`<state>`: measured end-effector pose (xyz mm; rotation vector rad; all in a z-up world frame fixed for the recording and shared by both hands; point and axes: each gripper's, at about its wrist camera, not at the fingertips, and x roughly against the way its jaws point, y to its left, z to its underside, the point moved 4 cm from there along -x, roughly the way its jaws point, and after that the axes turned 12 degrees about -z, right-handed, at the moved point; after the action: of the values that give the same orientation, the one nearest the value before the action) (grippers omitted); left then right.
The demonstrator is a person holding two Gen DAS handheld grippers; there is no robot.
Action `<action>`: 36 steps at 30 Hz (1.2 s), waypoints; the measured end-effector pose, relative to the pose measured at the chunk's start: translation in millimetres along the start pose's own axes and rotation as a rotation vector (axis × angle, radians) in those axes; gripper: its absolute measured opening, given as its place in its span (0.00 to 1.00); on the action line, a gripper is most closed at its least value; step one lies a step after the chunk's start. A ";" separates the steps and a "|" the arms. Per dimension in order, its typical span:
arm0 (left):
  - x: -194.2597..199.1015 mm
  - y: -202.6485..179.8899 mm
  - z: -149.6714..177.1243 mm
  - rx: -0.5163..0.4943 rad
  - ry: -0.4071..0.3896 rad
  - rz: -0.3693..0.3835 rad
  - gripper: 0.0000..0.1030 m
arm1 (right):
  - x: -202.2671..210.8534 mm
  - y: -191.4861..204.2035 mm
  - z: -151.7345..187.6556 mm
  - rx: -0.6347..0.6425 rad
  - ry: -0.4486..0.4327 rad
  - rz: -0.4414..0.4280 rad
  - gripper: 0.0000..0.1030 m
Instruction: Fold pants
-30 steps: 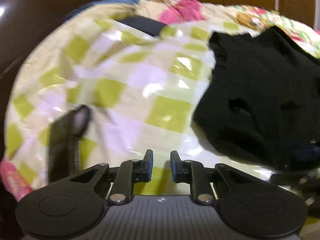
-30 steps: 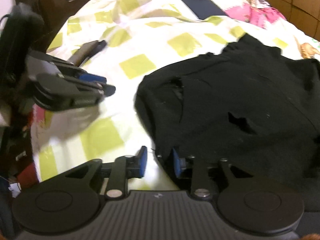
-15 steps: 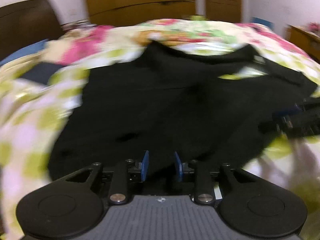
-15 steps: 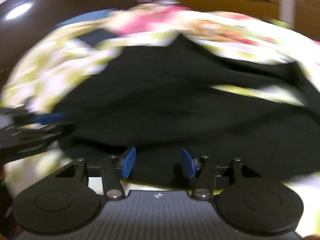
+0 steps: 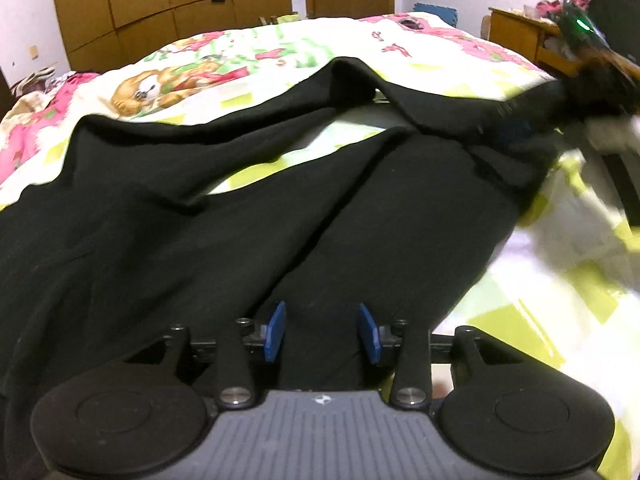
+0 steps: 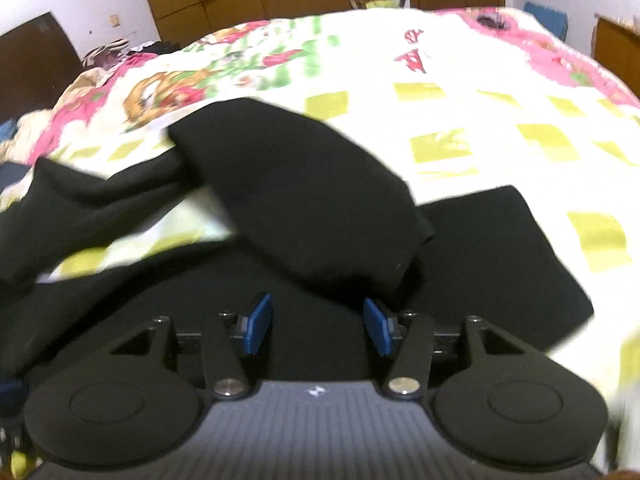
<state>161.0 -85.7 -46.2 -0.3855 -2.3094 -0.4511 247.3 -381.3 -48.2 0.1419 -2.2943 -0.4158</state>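
Pants, edges rumpled, perhaps overlapping

No readable text, brand names or numbers in either view. Red character-like marks are printed on the bedsheet near its far end, also seen from the right wrist, but too blurred to read. Each gripper body carries a small white emblem, on the left gripper and the right gripper, a logo shape only, no letters legible.
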 end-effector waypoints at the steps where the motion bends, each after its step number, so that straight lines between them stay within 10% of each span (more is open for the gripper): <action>1: -2.0 -4.5 -2.2 -0.015 -0.004 -0.005 0.52 | 5.2 -13.8 -6.1 -0.039 -0.025 0.027 0.39; 7: -8.7 -15.9 -11.6 -0.014 -0.003 0.006 0.52 | 35.0 -57.2 -54.2 -0.123 -0.244 0.274 0.57; 18: 1.9 -37.2 -9.0 -0.047 -0.041 0.030 0.55 | 93.2 -87.2 54.8 -0.320 -0.168 0.172 0.62; 27: -2.6 -50.6 -12.3 -0.064 -0.030 0.025 0.60 | 64.1 -87.9 35.4 -0.376 -0.260 0.093 0.71; 29: -4.4 -52.2 -13.2 -0.067 -0.025 0.019 0.61 | 56.8 -96.7 34.0 -0.422 -0.261 0.106 0.60; 32: -4.2 -53.9 -14.0 -0.070 -0.019 0.017 0.61 | 64.5 -105.5 35.9 -0.479 -0.285 -0.001 0.07; 36: -0.8 -62.8 -16.9 -0.085 -0.024 0.032 0.61 | 96.4 -112.3 40.0 -0.472 -0.318 -0.035 0.07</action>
<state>146.7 -149.1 -48.4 -0.4710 -2.3096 -0.5321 148.9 -498.9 -45.3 -0.1298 -2.4289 -1.0461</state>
